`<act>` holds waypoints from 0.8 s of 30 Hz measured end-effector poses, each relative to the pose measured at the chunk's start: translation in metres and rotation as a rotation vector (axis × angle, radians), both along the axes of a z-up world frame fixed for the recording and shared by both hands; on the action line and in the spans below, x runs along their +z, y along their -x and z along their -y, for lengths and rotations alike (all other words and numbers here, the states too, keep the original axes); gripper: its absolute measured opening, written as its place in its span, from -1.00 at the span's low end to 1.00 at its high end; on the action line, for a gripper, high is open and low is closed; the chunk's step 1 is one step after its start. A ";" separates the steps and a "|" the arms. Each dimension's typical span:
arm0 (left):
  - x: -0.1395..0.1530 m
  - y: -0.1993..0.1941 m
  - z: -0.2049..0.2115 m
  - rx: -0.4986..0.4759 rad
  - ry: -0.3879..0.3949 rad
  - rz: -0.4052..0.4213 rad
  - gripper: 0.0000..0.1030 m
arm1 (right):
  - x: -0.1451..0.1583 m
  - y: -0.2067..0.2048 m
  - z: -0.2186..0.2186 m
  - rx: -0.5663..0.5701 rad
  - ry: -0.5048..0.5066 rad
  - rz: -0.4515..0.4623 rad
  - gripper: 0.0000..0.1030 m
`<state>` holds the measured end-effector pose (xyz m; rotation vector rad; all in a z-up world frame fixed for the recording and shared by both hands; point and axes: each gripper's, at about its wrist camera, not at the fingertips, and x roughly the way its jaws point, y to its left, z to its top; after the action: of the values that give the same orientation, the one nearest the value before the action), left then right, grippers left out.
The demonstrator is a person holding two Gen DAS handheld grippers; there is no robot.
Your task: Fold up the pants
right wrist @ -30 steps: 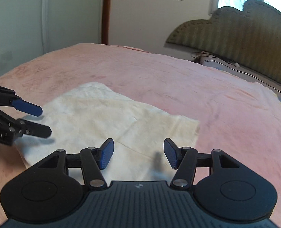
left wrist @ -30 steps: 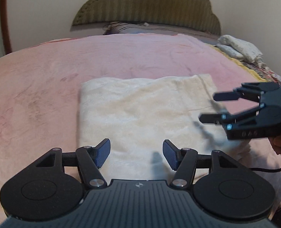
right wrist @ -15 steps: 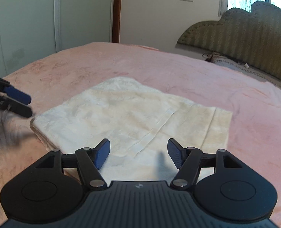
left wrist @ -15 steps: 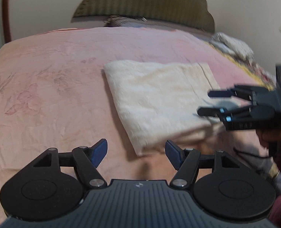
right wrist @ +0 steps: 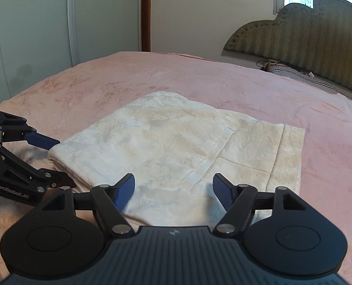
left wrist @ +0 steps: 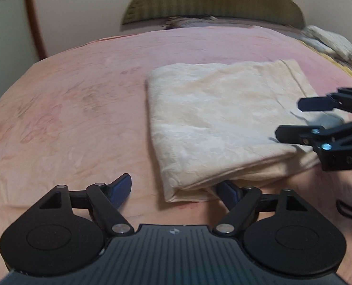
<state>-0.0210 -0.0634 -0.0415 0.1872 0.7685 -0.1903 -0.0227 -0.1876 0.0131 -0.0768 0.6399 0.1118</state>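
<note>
Cream pants (left wrist: 214, 121) lie folded into a thick rectangle on the pink bed cover (left wrist: 69, 109); they also show in the right wrist view (right wrist: 176, 147). My left gripper (left wrist: 173, 190) is open, its jaws straddling the near corner of the fold, with the right finger partly hidden under the cloth edge. It also shows in the right wrist view (right wrist: 59, 163) at the left corner of the pants. My right gripper (right wrist: 173, 190) is open and empty just above the near edge of the pants. It also shows in the left wrist view (left wrist: 292, 121) over the right side.
A green padded headboard (right wrist: 306, 30) and a pillow (right wrist: 292, 73) are at the far end of the bed. A pile of patterned bedding (left wrist: 328, 40) lies at the far right. A wardrobe with glass doors (right wrist: 26, 23) stands beyond the bed's left side.
My left gripper has moved off the top of the pants, round to the left, and now sits low at their near corner. My right gripper has drawn back to the near edge. Both stayed open.
</note>
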 end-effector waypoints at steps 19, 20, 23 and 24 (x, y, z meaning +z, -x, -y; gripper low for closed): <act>0.045 0.010 -0.059 0.097 0.184 -0.011 0.42 | 0.002 0.005 0.018 -0.043 -0.065 0.043 0.64; 0.051 0.004 -0.058 0.081 0.210 0.003 0.42 | 0.004 0.004 0.021 -0.047 -0.073 0.045 0.64; 0.060 -0.017 -0.044 0.021 0.280 0.008 0.43 | -0.004 -0.001 0.027 -0.075 -0.027 -0.006 0.64; 0.059 -0.024 -0.038 -0.004 0.296 0.007 0.43 | -0.008 -0.002 0.031 -0.077 -0.027 -0.029 0.64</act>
<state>0.0026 -0.0254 0.0175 -0.0912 0.7237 -0.3040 -0.0209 -0.2182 0.0051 -0.0241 0.6688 0.0478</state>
